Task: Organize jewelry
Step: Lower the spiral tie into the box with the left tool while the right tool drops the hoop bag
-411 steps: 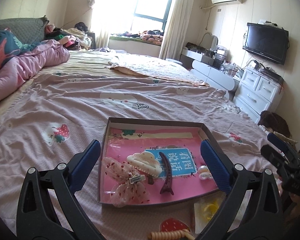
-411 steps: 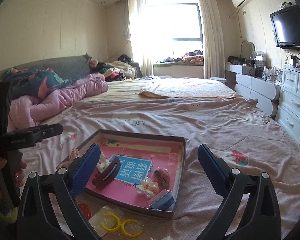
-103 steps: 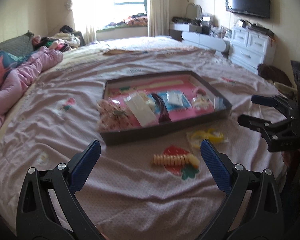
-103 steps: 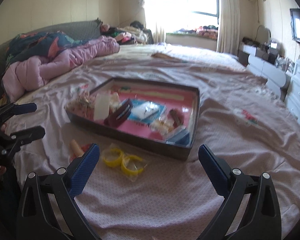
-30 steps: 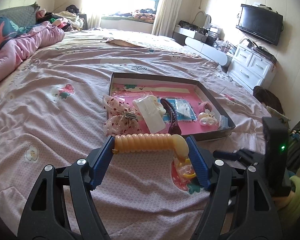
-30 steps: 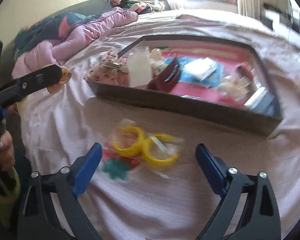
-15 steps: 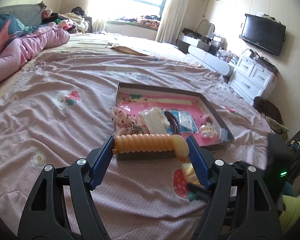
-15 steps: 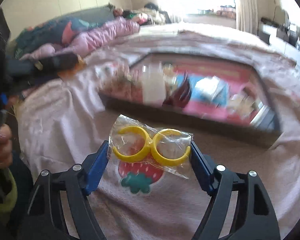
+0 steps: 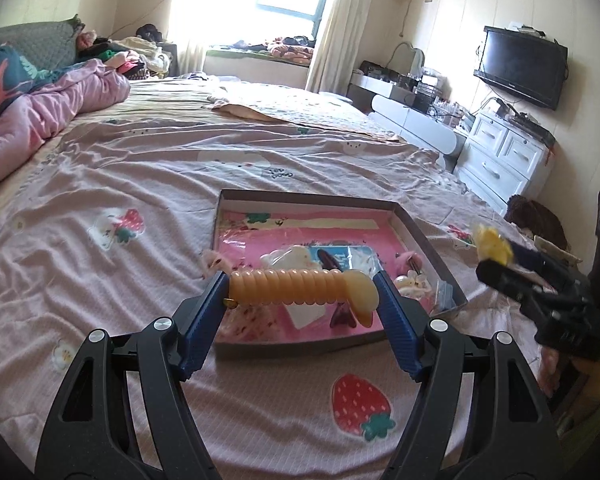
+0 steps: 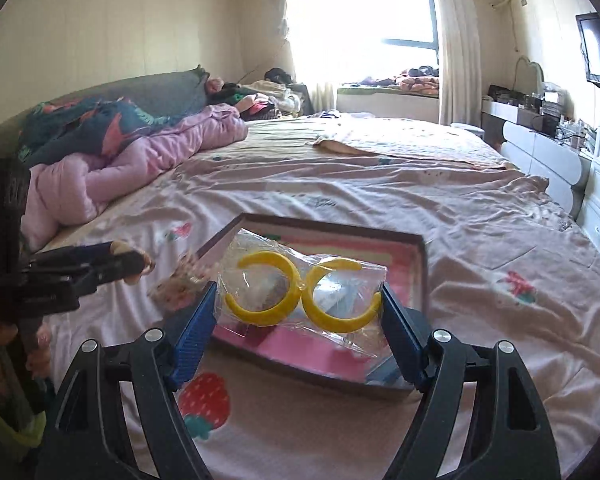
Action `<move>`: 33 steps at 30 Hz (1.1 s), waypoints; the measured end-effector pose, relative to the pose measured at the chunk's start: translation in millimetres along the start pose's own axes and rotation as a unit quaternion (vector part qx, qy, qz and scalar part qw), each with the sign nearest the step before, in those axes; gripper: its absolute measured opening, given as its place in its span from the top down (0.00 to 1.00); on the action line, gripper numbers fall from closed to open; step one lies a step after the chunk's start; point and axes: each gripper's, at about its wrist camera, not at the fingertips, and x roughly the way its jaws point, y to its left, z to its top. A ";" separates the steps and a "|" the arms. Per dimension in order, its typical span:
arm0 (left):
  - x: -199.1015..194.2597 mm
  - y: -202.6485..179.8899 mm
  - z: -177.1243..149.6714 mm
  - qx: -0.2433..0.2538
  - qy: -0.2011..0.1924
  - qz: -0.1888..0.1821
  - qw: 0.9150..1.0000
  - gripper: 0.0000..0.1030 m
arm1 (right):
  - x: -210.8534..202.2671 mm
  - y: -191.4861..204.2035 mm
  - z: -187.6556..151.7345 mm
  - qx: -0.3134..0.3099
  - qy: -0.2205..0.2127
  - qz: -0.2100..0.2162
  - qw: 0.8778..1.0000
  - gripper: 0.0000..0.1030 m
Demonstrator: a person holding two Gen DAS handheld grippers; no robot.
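Note:
My left gripper [image 9: 302, 294] is shut on a ribbed orange hair clip [image 9: 300, 288], held crosswise above the near edge of the dark tray [image 9: 312, 197]. The tray has a pink floor and holds a white claw clip [image 9: 290, 258], a dark red clip [image 9: 342, 314] and small pearly pieces [image 9: 410, 282]. My right gripper [image 10: 298, 312] is shut on a clear bag of yellow hoop earrings [image 10: 300, 300], raised over the tray [image 10: 422, 276]. Each gripper shows in the other's view: the right one [image 9: 496, 256] at the right, the left one [image 10: 140, 266] at the left.
The tray lies on a pink bedspread [image 9: 140, 184] printed with strawberries [image 9: 360, 404]. A pink quilt [image 10: 112, 168] is heaped at the left. White drawers [image 9: 504, 160] and a wall television [image 9: 520, 66] stand to the right of the bed.
My right gripper closed on the earring bag on the bedspread and lifted it over the tray. The left gripper, holding the orange clip, rose slightly toward the tray.

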 end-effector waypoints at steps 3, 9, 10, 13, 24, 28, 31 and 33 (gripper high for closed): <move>11.2 -6.5 4.3 0.006 0.003 0.000 1.000 0.38 | 3.7 -11.1 7.2 0.007 -0.003 -0.005 1.000 0.27; 35.7 -16.8 11.5 0.025 0.009 0.002 1.000 0.38 | 19.0 -26.3 19.3 0.006 -0.003 -0.017 1.000 0.27; 40.4 -18.6 11.9 0.029 0.010 0.003 1.000 0.38 | 22.5 -28.7 21.0 0.006 -0.002 -0.019 1.000 0.27; 54.2 -20.7 11.0 0.036 0.017 0.007 0.999 0.38 | 33.4 -35.7 24.0 0.007 0.003 -0.025 1.000 0.27; 88.8 -16.1 9.9 0.038 0.044 0.023 0.998 0.38 | 69.2 -44.0 25.5 -0.011 0.027 -0.025 0.999 0.27; 99.2 -13.4 9.4 0.036 0.057 0.030 0.997 0.38 | 79.0 -44.1 15.3 -0.013 0.044 -0.023 0.999 0.27; 104.5 -11.6 7.7 0.034 0.065 0.033 0.997 0.38 | 85.9 -39.9 7.6 -0.024 0.060 -0.021 0.998 0.27; 106.9 -9.9 6.0 0.034 0.070 0.037 0.996 0.38 | 90.3 -34.0 0.9 -0.035 0.071 -0.016 0.997 0.27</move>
